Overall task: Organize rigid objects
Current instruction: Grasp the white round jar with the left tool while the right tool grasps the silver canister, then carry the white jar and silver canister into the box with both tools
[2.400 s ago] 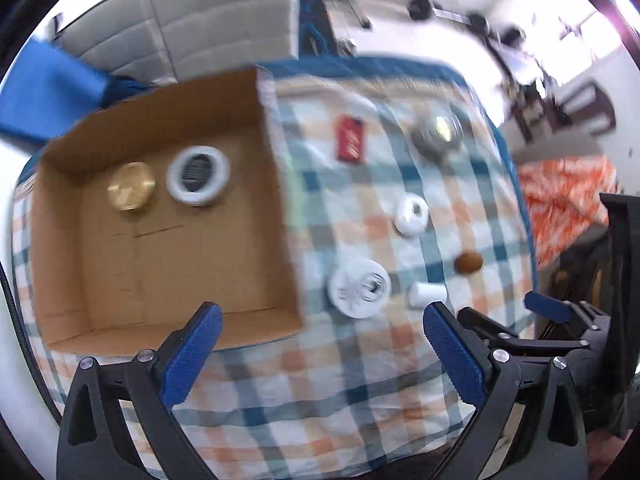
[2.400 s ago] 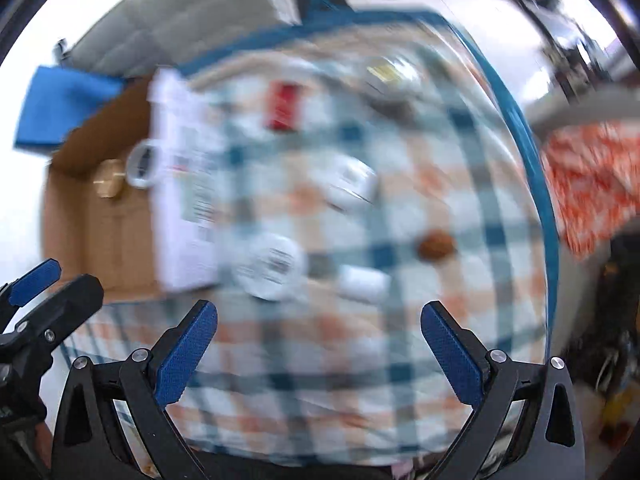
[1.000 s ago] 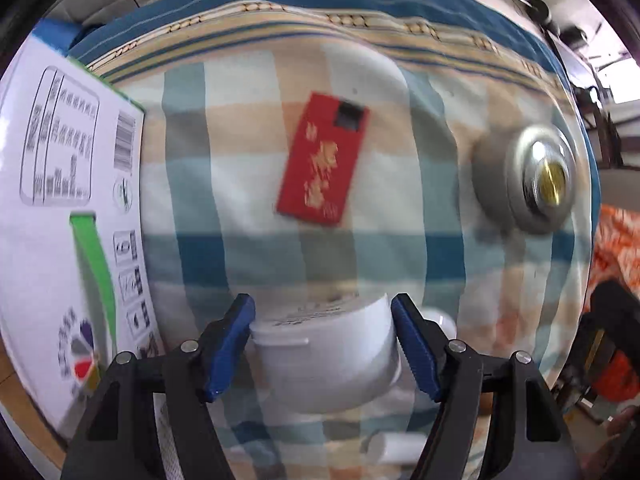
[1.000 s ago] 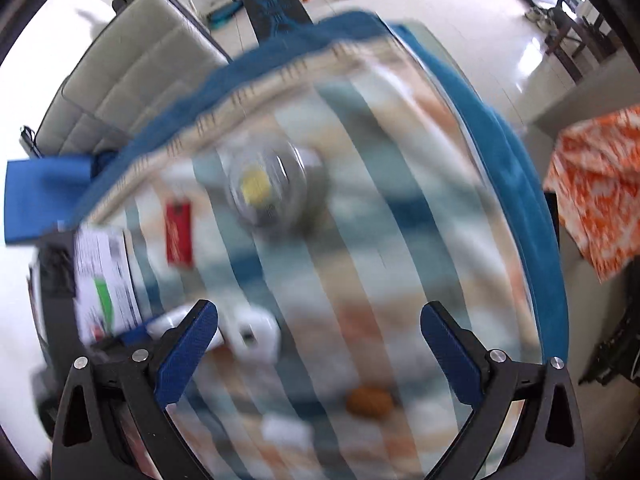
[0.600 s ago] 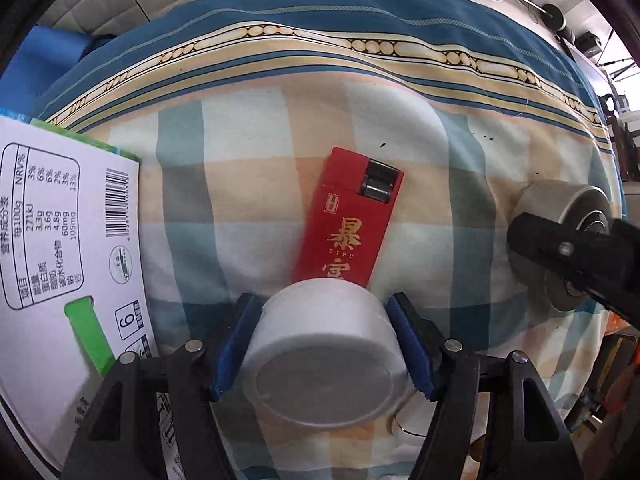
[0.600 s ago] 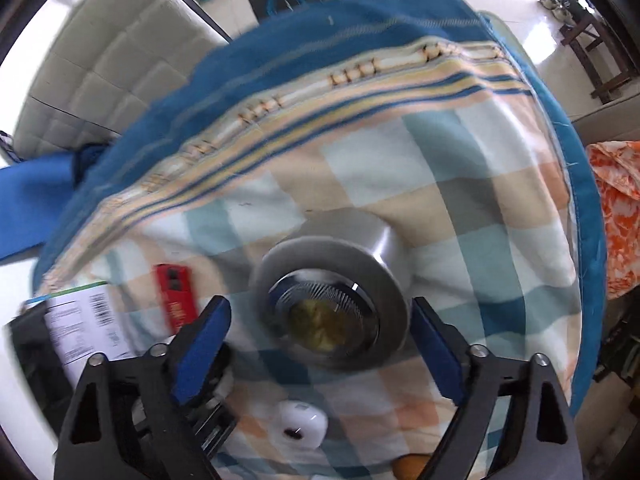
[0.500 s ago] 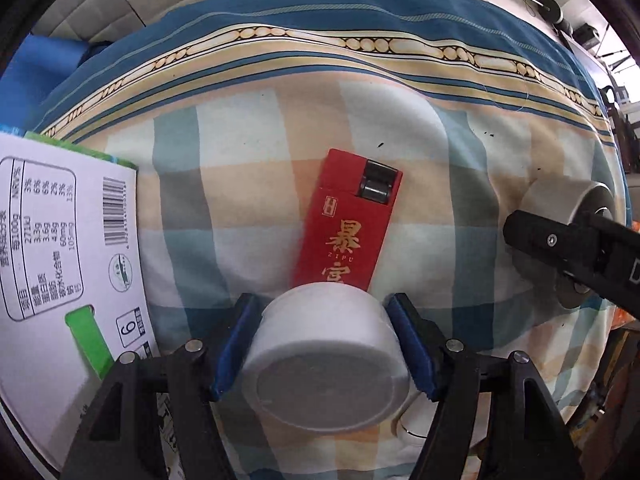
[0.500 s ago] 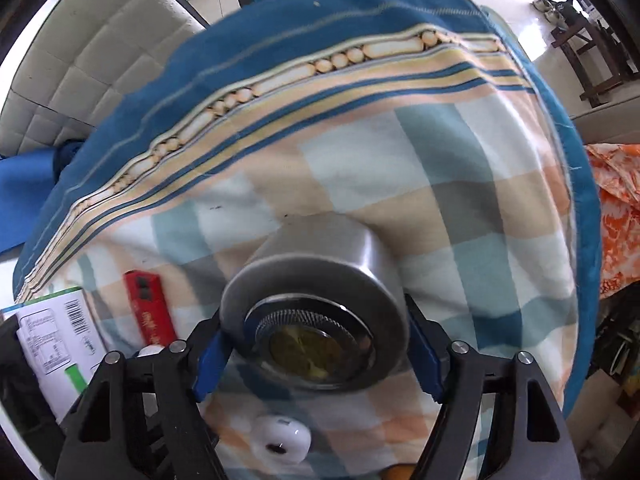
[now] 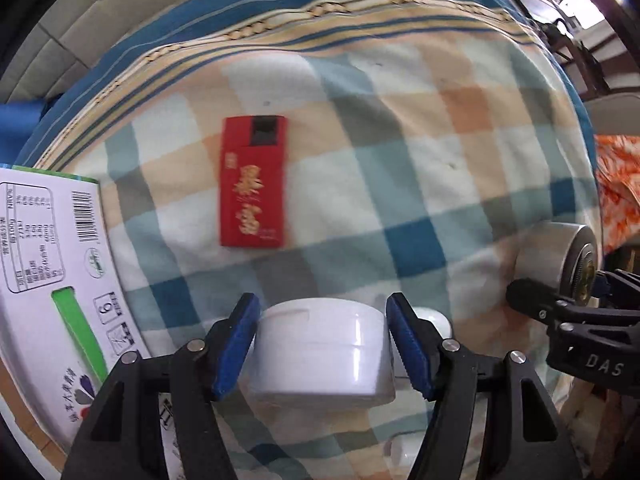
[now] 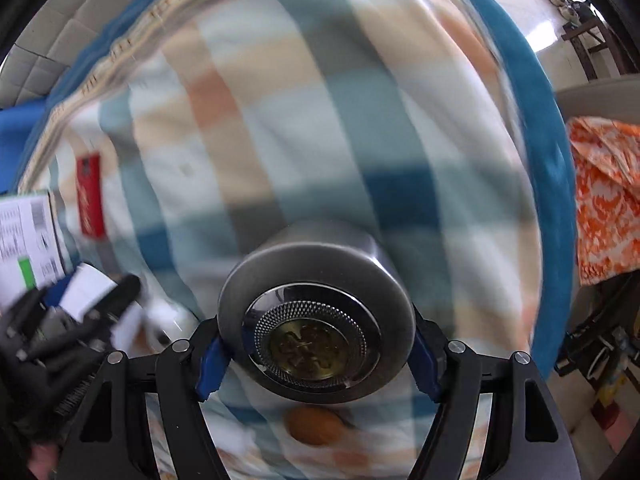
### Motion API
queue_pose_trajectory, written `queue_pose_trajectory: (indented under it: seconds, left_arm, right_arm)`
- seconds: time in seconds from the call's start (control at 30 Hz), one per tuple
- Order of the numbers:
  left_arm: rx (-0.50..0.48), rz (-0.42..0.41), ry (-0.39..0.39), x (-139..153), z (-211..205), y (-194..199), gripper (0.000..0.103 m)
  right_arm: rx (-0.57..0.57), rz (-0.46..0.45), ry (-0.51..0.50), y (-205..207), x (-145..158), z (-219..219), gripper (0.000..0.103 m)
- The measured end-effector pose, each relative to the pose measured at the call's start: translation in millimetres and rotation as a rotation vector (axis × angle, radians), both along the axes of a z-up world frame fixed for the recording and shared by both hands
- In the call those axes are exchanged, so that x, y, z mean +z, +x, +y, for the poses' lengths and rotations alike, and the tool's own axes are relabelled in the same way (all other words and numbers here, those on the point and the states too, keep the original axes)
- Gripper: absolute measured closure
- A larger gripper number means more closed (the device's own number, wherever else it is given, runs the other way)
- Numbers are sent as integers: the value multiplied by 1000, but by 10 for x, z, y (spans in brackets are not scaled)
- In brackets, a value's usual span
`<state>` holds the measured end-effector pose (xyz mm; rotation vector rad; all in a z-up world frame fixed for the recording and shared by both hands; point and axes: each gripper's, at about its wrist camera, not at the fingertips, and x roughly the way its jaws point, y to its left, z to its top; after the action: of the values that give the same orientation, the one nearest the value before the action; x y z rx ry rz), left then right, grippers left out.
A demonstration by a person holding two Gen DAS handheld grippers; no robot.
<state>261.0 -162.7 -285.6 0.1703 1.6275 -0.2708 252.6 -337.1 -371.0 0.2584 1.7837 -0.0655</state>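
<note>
Left wrist view is showing, at the far left edge, the printed flap of a cardboard box (image 9: 48, 264) crowding the frame. Right of it, a red lighter (image 9: 253, 181) is lying flat on the checked cloth (image 9: 400, 140). At lower centre the left gripper (image 9: 322, 344) is pinching a white round tin (image 9: 323, 350), its jaws pressing on the smooth curved sides; the tin could be slipping or tipping out, since the pads are meeting it only along narrow lines. At the right edge, and at lower centre of the right wrist view, the right gripper (image 10: 316, 350) is clamping a heavy-looking silver round case (image 10: 316, 324). With both loads so near, they could be colliding on the way toward the box.
</note>
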Motion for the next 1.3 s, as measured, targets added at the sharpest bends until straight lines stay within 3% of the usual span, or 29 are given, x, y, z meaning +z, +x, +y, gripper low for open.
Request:
queue_pose_trajectory:
  seconds: [0.17,0.27,0.37,0.6,0.87,1.1,1.3]
  left_arm:
    - [63,95,-39,-218,-61,133,38]
    - [91,137,-81,-247,-107,96,33]
    - [91,156,-74,-242,-93,74,33]
    - [45,164,-3,-342,-86,-29,33]
    - [14,75,39,-309,-218,-267,37]
    - [10,3,14,148,-111,-573,38]
    - [28,-67,-48,634,11,-818,38]
  right_arm:
    - [-45,-10,5,-13,-29,-56,26]
    - [-47,-11,2,23,-32,-72,26]
    - [-49,-3,-3,157,-18,-104,26]
    - [-52,16,4,118,-29,-107,26]
    - [-24,6,-53,-64,-156,-4,32]
    - [-24,-38,-48,-229,4,117,32]
    - [-17,-108,-24,-350,369,277,32]
